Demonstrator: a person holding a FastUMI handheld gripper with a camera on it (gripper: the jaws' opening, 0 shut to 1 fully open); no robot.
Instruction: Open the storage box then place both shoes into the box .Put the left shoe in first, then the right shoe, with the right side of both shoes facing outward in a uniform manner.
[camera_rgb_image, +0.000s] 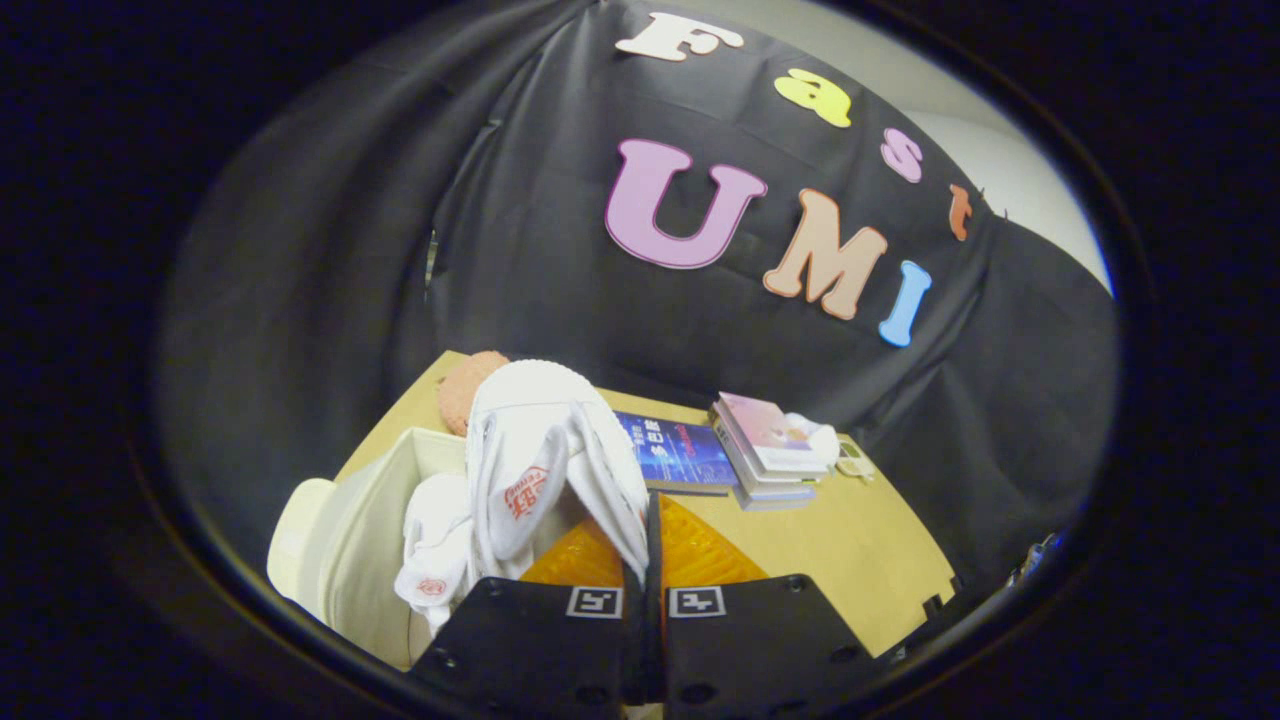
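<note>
- The wooden table (860, 560) takes up most of the floor of the scene, with the storage box (365, 545) sitting at its near left side. The box looks open from here, so I'd say that first step is done.
- One white shoe (435, 545) with a red logo already lies down inside the box, low against its wall. Going by the task order that should be the left shoe, though I can't confirm which foot it is.
- A second white shoe (545, 455) is up in the air just ahead of the fingers, toe pointing up and away, hanging above the box edge and partly over the first shoe.
- The gripper (648, 560) is pinched nearly shut on that second shoe's collar, fingers squeezed close with just a thin strip of shoe between them.
- So what's left, I reckon: lower this shoe in beside the other, facing the same way, and let go.
- Beyond the shoe are some books (720, 455), just clutter.
</note>
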